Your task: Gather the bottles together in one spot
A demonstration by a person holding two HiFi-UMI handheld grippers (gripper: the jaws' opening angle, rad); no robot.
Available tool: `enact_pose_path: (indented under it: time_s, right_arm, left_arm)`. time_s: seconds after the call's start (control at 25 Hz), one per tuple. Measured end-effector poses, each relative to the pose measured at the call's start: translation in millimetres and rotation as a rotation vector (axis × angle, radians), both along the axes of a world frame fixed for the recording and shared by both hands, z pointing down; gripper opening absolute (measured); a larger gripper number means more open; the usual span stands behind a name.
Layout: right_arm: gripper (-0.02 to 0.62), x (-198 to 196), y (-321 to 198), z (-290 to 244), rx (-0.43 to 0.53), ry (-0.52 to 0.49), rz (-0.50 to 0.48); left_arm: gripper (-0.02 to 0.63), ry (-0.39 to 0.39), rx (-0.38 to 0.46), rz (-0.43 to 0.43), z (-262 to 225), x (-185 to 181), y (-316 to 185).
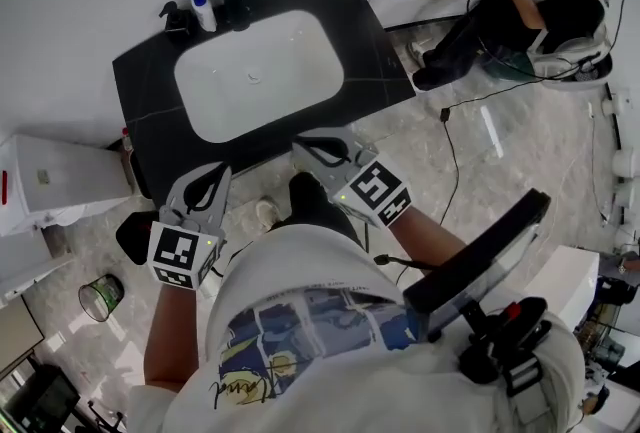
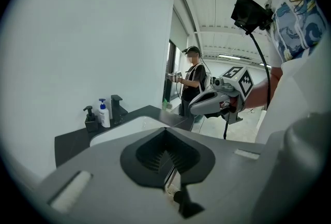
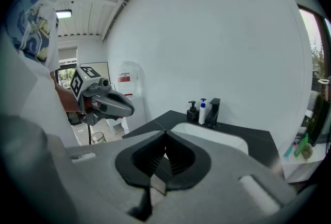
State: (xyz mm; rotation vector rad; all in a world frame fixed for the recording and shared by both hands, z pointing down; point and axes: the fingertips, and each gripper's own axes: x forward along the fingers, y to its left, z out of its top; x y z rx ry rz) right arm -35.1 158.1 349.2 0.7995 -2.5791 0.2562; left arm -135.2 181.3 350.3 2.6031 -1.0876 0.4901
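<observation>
Head view: a white pump bottle with a blue top [image 1: 203,9] and a squat black soap dispenser [image 1: 178,18] stand touching at the black countertop's [image 1: 140,96] back corner, beside the white basin [image 1: 200,81].

Left gripper view: the left gripper [image 2: 166,132] is closed and empty, tilted slightly down.

Right gripper view: the right gripper [image 3: 166,135] is likewise closed and empty.
</observation>
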Motion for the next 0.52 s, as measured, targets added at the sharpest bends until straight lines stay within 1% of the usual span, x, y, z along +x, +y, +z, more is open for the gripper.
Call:
enact_pose_path:
  time_s: [0.28, 0.52]
  right_arm:
    - [0.000, 0, 6, -3, 0.013, 0.000, -0.003]
    - [0.000, -3, 16, -3, 0.003, -0.004, -0.019]
  left_arm:
    - [0.002, -0.011, -0.015, 0.030, 3, 7, 10]
    - [0.002, -0.029, -0.032, 0.032, 6, 9, 18]
